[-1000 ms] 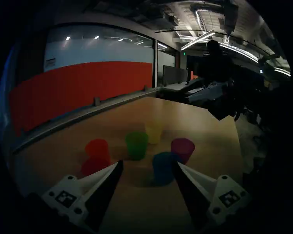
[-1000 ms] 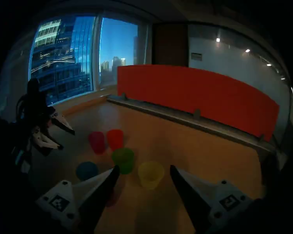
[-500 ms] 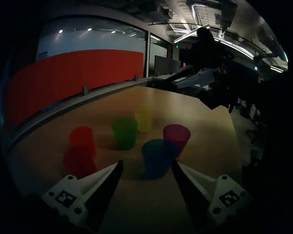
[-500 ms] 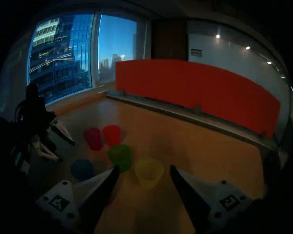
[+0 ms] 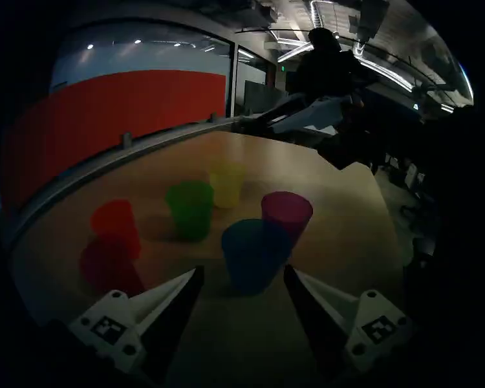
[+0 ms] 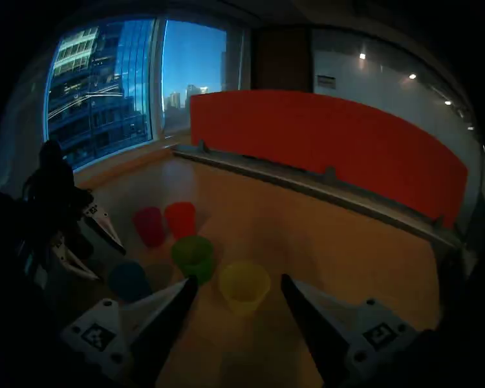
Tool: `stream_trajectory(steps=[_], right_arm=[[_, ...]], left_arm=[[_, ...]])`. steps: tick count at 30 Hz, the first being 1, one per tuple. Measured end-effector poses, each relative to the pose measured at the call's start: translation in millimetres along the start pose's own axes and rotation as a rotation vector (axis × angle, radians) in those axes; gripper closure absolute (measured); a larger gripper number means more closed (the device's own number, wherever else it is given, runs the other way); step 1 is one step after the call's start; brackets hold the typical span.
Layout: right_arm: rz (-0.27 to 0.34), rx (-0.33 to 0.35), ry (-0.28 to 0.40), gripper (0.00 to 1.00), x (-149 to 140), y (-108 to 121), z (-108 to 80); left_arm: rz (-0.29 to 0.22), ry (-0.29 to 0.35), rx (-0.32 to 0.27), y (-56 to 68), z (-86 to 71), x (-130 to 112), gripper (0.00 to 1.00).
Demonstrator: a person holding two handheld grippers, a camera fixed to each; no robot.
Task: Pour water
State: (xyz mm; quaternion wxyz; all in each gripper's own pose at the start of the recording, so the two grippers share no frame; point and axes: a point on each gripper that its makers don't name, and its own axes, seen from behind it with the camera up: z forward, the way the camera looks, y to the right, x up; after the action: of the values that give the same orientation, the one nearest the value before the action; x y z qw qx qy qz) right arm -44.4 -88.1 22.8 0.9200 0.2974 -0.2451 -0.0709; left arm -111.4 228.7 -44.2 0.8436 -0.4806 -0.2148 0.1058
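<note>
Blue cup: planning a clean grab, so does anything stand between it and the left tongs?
Nothing visible does. The blue cup stands just ahead of the open left tongs; the purple cup sits behind it.

Left gripper (image 5: 242,271) nearer blue cup (image 5: 255,251)

The blue cup (image 5: 254,253) and yellow cup (image 6: 244,286) look like translucent plastic on a smooth wood-look table (image 6: 346,258) with a faint sheen
</note>
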Motion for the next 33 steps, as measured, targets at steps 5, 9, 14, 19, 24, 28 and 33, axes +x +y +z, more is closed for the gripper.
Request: stream_trajectory(steps=[5, 9, 14, 19, 24, 28, 33], right_arm=[[-0.002, 0.003, -0.005, 0.00, 0, 1, 6.0], [-0.001, 0.008, -0.007, 0.00, 1, 1, 10.5], [-0.003, 0.012, -0.010, 0.00, 2, 1, 14.4], [-0.007, 0.015, -0.011, 0.00, 3, 1, 16.6], [-0.010, 0.018, -0.012, 0.00, 4, 1, 18.0], [-0.013, 0.019, -0.013, 0.00, 5, 2, 19.1], [-0.016, 0.020, -0.014, 0.00, 6, 3, 20.5]], left_arm=[[0.011, -0.016, -0.019, 4.3, 10.6, -4, 0.09], [0.018, -0.025, -0.036, 8.0, 18.4, -5, 0.09], [0.025, -0.036, -0.056, 12.4, 27.8, -4, 0.08], [0.032, -0.046, -0.067, 14.9, 37.9, -3, 0.09], [0.043, -0.052, -0.073, 16.3, 47.7, -2, 0.09], [0.047, -0.057, -0.075, 17.0, 53.3, 0, 0.09], [0.039, -0.070, -0.075, 16.7, 58.5, 1, 0.09]])
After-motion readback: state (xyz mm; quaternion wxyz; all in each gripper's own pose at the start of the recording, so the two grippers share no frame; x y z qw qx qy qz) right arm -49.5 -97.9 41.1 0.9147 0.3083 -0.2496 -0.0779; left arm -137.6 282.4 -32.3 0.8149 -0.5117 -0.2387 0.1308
